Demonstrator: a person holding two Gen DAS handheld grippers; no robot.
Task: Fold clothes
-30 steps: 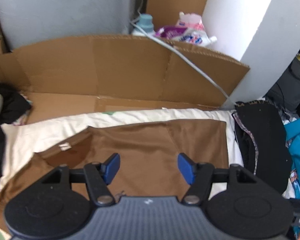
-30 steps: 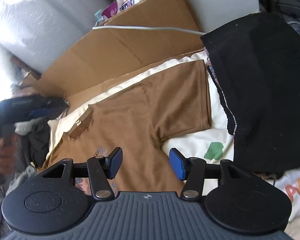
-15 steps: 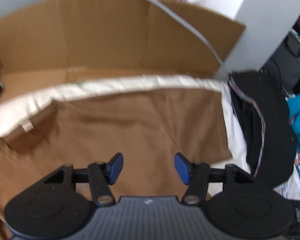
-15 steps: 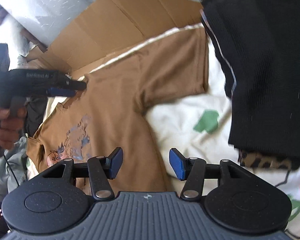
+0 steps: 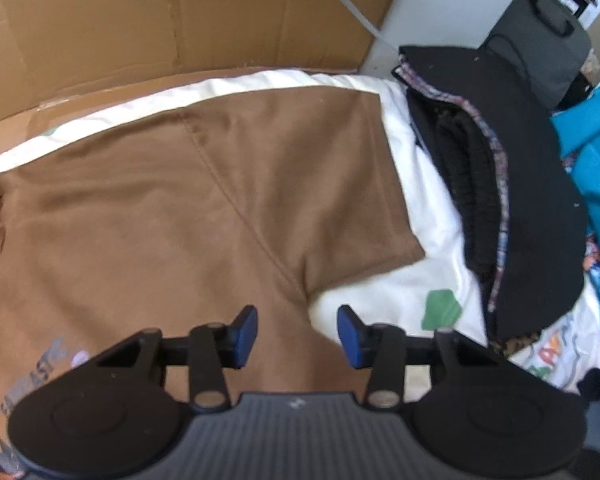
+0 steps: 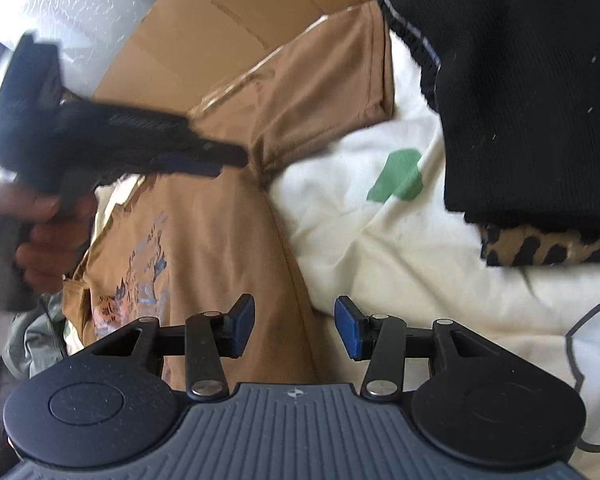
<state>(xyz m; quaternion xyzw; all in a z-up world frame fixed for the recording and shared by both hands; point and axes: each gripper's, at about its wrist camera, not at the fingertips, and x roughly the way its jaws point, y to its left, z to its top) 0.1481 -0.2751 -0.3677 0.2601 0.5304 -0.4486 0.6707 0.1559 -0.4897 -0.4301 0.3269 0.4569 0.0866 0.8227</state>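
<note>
1. Brown T-shirt (image 5: 160,220) lies spread flat, print up, on a white sheet (image 5: 432,248); no fold visible, sleeve out to the side.
2. Left claw (image 5: 297,330) hangs open, empty, right above the armpit seam, prob. lined up w/ the sleeve.
3. Right claw (image 6: 295,322) also open, holding nothing, straddling the shirt's side edge nearer the hem.
4. Black clothes pile (image 6: 520,80) sits right of both claws, clear of the shirt.
</note>
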